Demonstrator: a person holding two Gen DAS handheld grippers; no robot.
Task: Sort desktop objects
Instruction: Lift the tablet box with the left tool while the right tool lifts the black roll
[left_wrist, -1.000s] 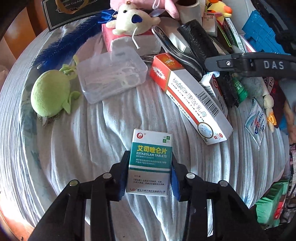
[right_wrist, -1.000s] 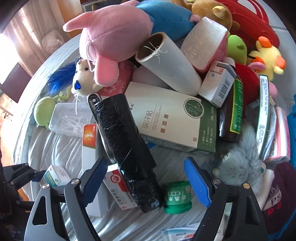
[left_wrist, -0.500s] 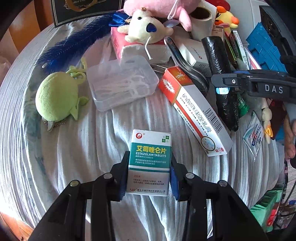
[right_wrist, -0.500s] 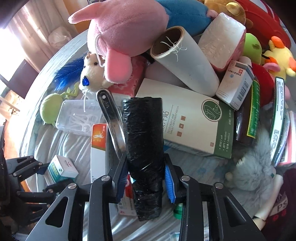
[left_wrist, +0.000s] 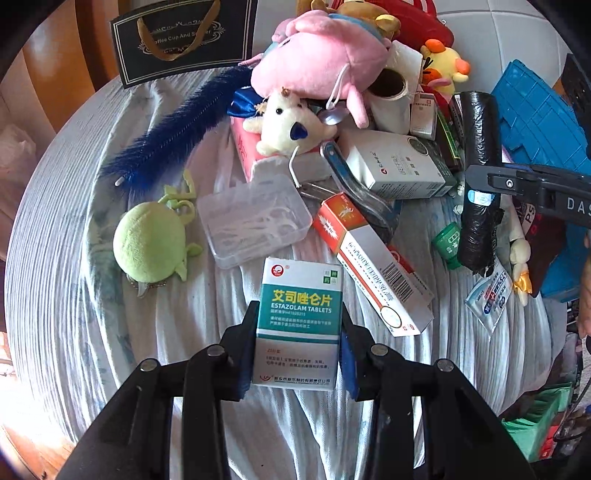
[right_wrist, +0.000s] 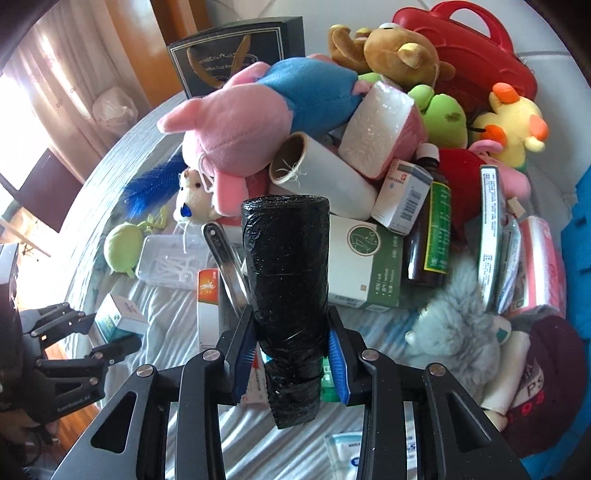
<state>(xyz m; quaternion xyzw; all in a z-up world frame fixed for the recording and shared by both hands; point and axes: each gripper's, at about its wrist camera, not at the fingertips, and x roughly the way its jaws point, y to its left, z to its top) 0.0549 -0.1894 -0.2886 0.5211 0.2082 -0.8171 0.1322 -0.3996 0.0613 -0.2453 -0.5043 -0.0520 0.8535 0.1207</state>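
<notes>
Teal-white tablet box (left_wrist: 298, 321) pinched upright in left gripper (left_wrist: 297, 350), 6 o'clock, above white cloth (left_wrist: 92, 314). Black bag roll (right_wrist: 286, 280) clamped in right gripper (right_wrist: 291, 354), centre; toy pile 12 o'clock.

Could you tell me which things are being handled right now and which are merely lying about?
In hand:
- green-and-white cardboard tablet box, in left claw
- black plastic bag roll, in right claw

Lying about:
- clear plastic floss-pick box
- round green plush toy
- long red-and-white carton
- small green cap
</notes>
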